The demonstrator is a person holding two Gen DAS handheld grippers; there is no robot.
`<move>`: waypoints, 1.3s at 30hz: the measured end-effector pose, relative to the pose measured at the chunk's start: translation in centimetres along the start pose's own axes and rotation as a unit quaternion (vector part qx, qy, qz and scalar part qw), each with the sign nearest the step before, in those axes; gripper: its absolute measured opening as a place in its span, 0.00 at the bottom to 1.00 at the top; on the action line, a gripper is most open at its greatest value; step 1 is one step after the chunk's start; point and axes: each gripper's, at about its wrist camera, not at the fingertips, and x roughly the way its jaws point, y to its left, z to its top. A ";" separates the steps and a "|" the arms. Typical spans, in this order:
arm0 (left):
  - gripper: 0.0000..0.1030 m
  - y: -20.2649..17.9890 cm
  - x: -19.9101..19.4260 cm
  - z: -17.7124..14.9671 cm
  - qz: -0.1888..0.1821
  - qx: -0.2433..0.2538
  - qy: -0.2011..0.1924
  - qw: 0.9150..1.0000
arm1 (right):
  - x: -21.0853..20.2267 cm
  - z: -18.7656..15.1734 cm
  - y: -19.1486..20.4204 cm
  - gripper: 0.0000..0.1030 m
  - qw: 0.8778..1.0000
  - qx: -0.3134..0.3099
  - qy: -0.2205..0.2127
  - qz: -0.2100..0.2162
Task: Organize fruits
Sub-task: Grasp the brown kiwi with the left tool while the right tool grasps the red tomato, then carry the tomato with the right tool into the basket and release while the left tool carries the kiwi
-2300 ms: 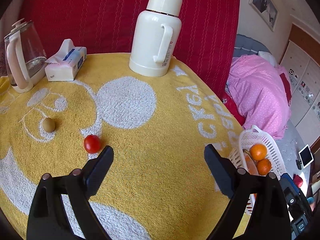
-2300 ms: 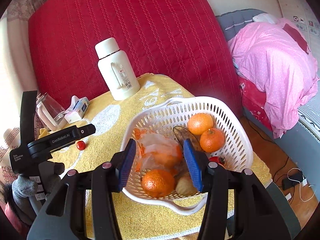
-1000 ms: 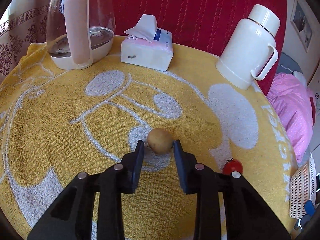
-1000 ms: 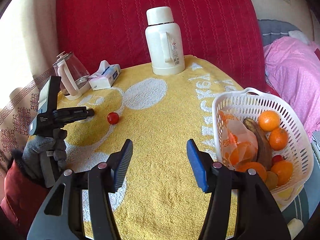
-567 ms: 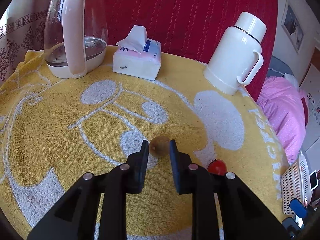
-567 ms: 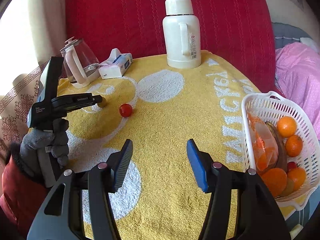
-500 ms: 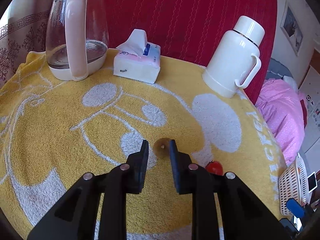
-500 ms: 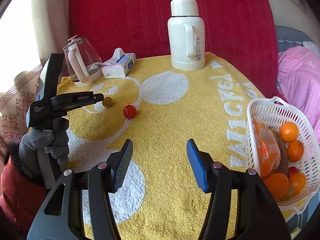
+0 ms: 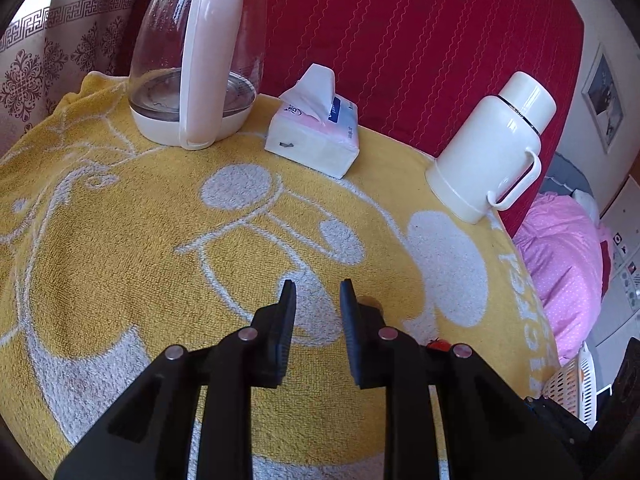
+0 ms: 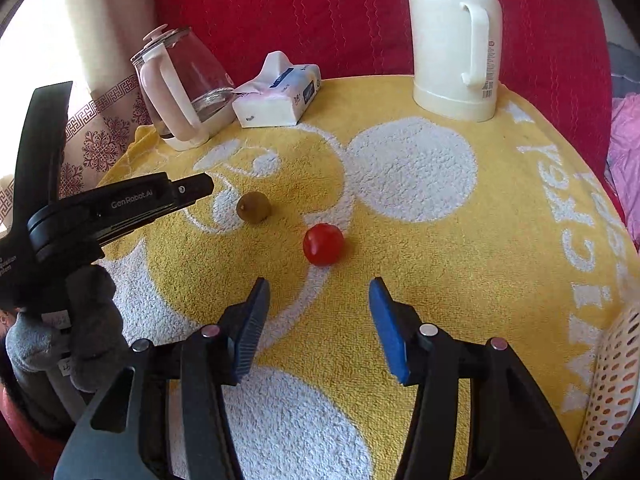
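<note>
Two fruits remain on the bench: kiwi [image 10: 253, 207] left of centre, tomato [image 10: 323, 243] at centre. Left gripper [image 9: 317, 294] fingers are clenched, empty; right gripper [image 10: 318, 300] fingers are closing, nothing between them yet. The basket [image 10: 612, 380] sits lower right.

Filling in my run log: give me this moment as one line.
left gripper: shut, empty | kiwi: loose on towel | right gripper: closing, nothing between fingers | tomato: on towel ahead of it

red quilted backdrop [image 9: 400, 40] | patterned curtain [image 9: 48, 60] | pink bedding [image 9: 568, 264]
</note>
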 end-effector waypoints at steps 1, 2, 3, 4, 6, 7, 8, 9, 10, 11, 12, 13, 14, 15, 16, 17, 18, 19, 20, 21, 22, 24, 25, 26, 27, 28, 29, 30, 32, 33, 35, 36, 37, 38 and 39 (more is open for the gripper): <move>0.23 0.1 0.1 0.0 0.000 -0.003 0.001 1.000 | 0.7 0.3 0.1 0.48 1.000 -0.001 0.004 -0.002; 0.25 0.3 0.2 0.0 0.001 -0.006 0.003 1.000 | 1.4 0.6 0.0 0.47 1.000 0.000 0.007 -0.004; 0.27 0.4 0.2 0.0 0.002 -0.008 0.003 1.000 | 2.0 0.8 0.0 0.44 1.000 0.002 0.010 -0.006; 0.35 0.5 0.2 0.0 0.005 -0.010 0.001 1.000 | 2.6 1.1 -0.1 0.42 1.000 0.005 0.014 -0.007; 0.46 0.7 0.3 0.1 0.010 -0.015 -0.002 1.000 | 3.4 1.5 -0.3 0.42 1.000 0.013 0.017 -0.008; 0.48 0.8 0.3 0.1 0.009 -0.017 -0.003 1.000 | 3.8 1.7 -0.4 0.42 1.000 0.015 0.018 -0.009; 0.48 0.8 0.4 0.1 0.009 -0.018 -0.002 1.000 | 4.1 1.9 -0.3 0.42 1.000 0.015 0.018 -0.010; 0.48 0.8 0.4 0.1 0.010 -0.018 -0.002 1.000 | 4.3 2.0 -0.3 0.41 1.000 0.015 0.017 -0.011; 0.48 0.8 0.4 0.0 0.010 -0.016 -0.003 1.000 | 4.4 2.2 -0.3 0.41 1.000 0.014 0.016 -0.012; 0.49 0.7 0.6 0.0 0.010 -0.015 -0.002 1.000 | 4.5 2.3 -0.3 0.38 1.000 0.014 0.015 -0.014; 0.50 0.7 0.7 -0.1 0.010 -0.015 -0.001 1.000 | 4.5 2.3 -0.3 0.34 1.000 0.014 0.015 -0.016; 0.52 0.6 0.7 -0.2 0.009 -0.014 -0.001 1.000 | 4.4 2.2 -0.4 0.32 1.000 0.014 0.014 -0.017; 0.52 0.5 0.8 -0.2 0.009 -0.013 -0.001 1.000 | 4.3 2.2 -0.5 0.29 1.000 0.014 0.013 -0.015; 0.52 0.3 0.9 -0.3 0.006 -0.009 0.000 1.000 | 4.1 2.1 -0.7 0.27 1.000 0.016 0.013 -0.012; 0.52 0.0 1.0 -0.5 0.004 -0.005 0.002 1.000 | 3.8 1.9 -0.8 0.27 1.000 0.020 0.013 -0.011; 0.52 -0.3 1.1 -0.6 0.002 0.000 0.003 1.000 | 3.5 1.7 -0.9 0.27 1.000 0.021 0.013 -0.011; 0.52 -0.6 1.2 -0.8 0.000 0.005 0.004 1.000 | 3.2 1.5 -1.0 0.27 1.000 0.022 0.012 -0.012; 0.52 -0.9 1.3 -1.0 -0.003 0.013 0.004 1.000 | 2.9 1.2 -1.1 0.27 1.000 0.024 0.011 -0.013; 0.52 -1.3 1.4 -1.1 -0.005 0.021 0.005 1.000 | 2.6 1.0 -1.3 0.27 1.000 0.027 0.010 -0.012; 0.52 -1.7 1.6 -1.2 -0.006 0.028 0.006 1.000 | 2.2 0.7 -1.4 0.27 1.000 0.028 0.008 -0.011; 0.52 -1.9 1.8 -1.3 -0.008 0.032 0.006 0.999 | 1.8 0.5 -1.5 0.27 0.999 0.031 0.006 -0.011; 0.52 -2.5 2.3 -1.5 -0.011 0.041 0.012 0.999 | 0.9 0.0 -1.8 0.27 0.999 0.035 -0.001 -0.010; 0.52 -2.7 2.6 -1.5 -0.011 0.046 0.015 0.999 | 0.5 -0.3 -1.8 0.27 0.999 0.036 -0.004 -0.009; 0.52 -2.8 3.0 -1.4 -0.009 0.049 0.020 0.999 | 0.1 -0.5 -1.8 0.27 0.999 0.037 -0.008 -0.009; 0.52 -3.0 3.3 -1.4 -0.009 0.053 0.026 0.998 | -0.3 -0.8 -1.9 0.27 0.999 0.037 -0.011 -0.008; 0.52 -3.2 3.7 -1.4 -0.010 0.057 0.032 0.998 | -0.6 -1.1 -1.8 0.27 0.999 0.037 -0.013 -0.008; 0.51 -3.3 3.9 -1.4 -0.010 0.060 0.037 0.997 | -0.9 -1.4 -1.8 0.27 0.999 0.035 -0.016 -0.009; 0.51 -3.4 4.0 -1.4 -0.007 0.064 0.038 0.997 | -1.2 -1.7 -1.6 0.27 0.999 0.033 -0.019 -0.010; 0.43 -3.7 4.2 -1.5 -0.003 0.075 0.041 0.996 | -1.6 -2.2 -1.3 0.27 0.999 0.028 -0.023 -0.012; 0.39 -3.8 4.2 -1.5 -0.003 0.080 0.043 0.996 | -1.8 -2.5 -1.2 0.27 0.999 0.026 -0.025 -0.012; 0.27 -3.9 4.2 -1.6 -0.009 0.085 0.046 0.995 | -2.4 -2.9 -1.0 0.27 0.999 0.026 -0.026 -0.009; 0.27 -3.9 4.1 -1.7 -0.014 0.086 0.047 0.995 | -2.6 -3.0 -1.0 0.27 0.999 0.026 -0.027 -0.007; 0.27 -3.9 4.0 -1.7 -0.018 0.087 0.046 0.995 | -2.9 -3.2 -1.0 0.27 0.999 0.027 -0.028 -0.005; 0.27 -3.9 3.8 -1.7 -0.023 0.088 0.044 0.995 | -3.1 -3.2 -1.0 0.27 0.999 0.028 -0.029 -0.004; 0.27 -4.0 3.5 -1.8 -0.026 0.090 0.040 0.995 | -3.5 -3.3 -1.0 0.27 0.999 0.027 -0.033 -0.005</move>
